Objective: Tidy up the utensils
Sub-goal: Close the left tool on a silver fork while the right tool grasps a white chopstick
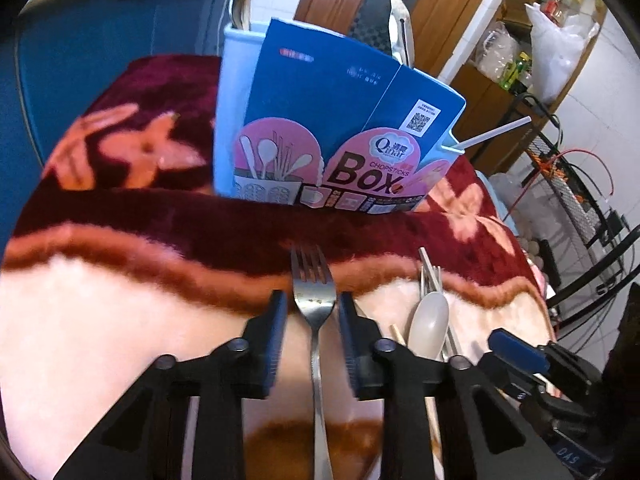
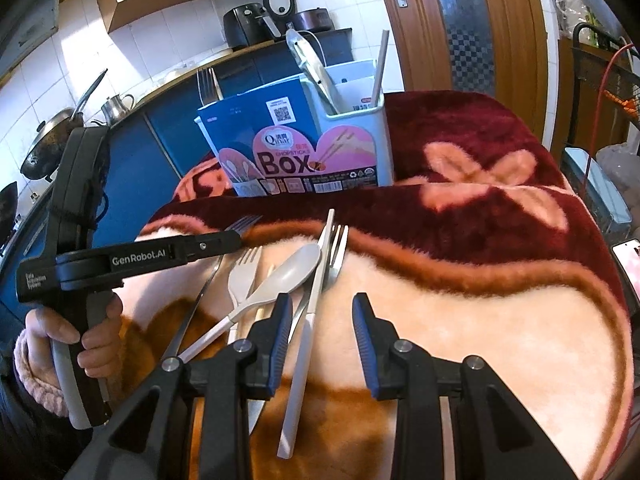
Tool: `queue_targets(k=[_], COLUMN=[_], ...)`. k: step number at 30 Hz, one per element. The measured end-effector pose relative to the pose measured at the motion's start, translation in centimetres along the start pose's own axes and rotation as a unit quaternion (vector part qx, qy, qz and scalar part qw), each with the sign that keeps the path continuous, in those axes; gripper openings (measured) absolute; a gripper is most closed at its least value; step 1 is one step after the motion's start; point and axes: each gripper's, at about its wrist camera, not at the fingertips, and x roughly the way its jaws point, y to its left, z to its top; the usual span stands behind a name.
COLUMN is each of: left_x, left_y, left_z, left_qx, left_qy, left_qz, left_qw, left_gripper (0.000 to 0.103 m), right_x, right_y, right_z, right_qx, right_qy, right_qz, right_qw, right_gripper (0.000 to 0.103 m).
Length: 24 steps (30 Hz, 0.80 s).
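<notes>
Left wrist view: steel fork lay between the parted fingers of the left gripper [image 1: 313, 304], long axis along the fingers.

The fork [image 1: 314, 292] pointed tines-forward toward the chopsticks box [image 1: 304, 120], which stood upright straight ahead on the blanket [image 1: 120, 320]; the fingers flanked it, apparently without clamping. Just right lay the grey spoon [image 1: 428, 324] among the other loose utensils. Farther right, the right gripper [image 2: 322, 312] hovered spread apart, empty, beside the white-handled knife [image 2: 310, 320]. The left gripper was nearer the fork; nothing blocked the route to the box.
</notes>
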Motion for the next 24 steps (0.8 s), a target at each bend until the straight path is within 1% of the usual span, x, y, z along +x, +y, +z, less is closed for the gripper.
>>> queue_targets(k=[3, 8, 9, 10, 11, 15, 19, 21, 22, 23, 24], left_x=[0.5, 0.6, 0.6, 0.3, 0.0, -0.7, -1.0, -1.4, -1.7, -2.1, -2.5], left_y=[0.2, 0.1, 0.1, 0.2, 0.2, 0.1, 0.5, 0.8, 1.0, 1.1, 1.2], left_z=[0.2, 0.1, 0.1, 0.1, 0.1, -0.1, -0.3, -0.4, -0.4, -0.5, -0.5], left_qx=[-0.009, -0.011, -0.010, -0.012, -0.014, -0.001, -0.009, -0.015, -0.017, -0.018, -0.017], left_qy=[0.007, 0.004, 0.001, -0.003, -0.007, -0.020, -0.021, -0.028, -0.034, -0.042, -0.049], left_qz=[-0.020, -0.032, -0.034, -0.046, -0.048, -0.033, -0.036, -0.038, -0.039, -0.039, -0.039], left_qw=[0.9997, 0.9994, 0.9994, 0.9989, 0.9987, 0.9993, 0.9991, 0.9988, 0.9985, 0.9982, 0.9979], left_gripper=[0.020, 0.018, 0.006, 0.006, 0.004, 0.002, 0.001, 0.001, 0.001, 0.001, 0.001], right_x=[0.2, 0.7, 0.8, 0.8, 0.9, 1.3, 1.9, 2.2, 2.3, 2.3, 2.2], right_y=[-0.1, 0.0, 0.0, 0.1, 0.2, 0.5, 0.6, 0.6, 0.6, 0.6, 0.6], right_z=[0.0, 0.2, 0.2, 0.2, 0.2, 0.4, 0.5, 0.5, 0.5, 0.5, 0.5], right_qx=[0.000, -0.003, -0.003, -0.004, -0.005, -0.013, -0.016, -0.017, -0.018, -0.019, -0.019], right_qy=[0.004, 0.011, 0.014, 0.016, 0.018, 0.030, 0.046, 0.057, 0.061, 0.061, 0.061], right_qz=[0.002, -0.001, -0.001, -0.001, 0.000, -0.003, -0.005, -0.005, -0.007, -0.006, -0.006], right_qw=[1.000, 1.000, 1.000, 1.000, 1.000, 0.999, 0.999, 0.998, 0.998, 0.998, 0.998], right_gripper=[0.034, 0.034, 0.034, 0.034, 0.034, 0.034, 0.034, 0.028, 0.019, 0.012, 0.010])
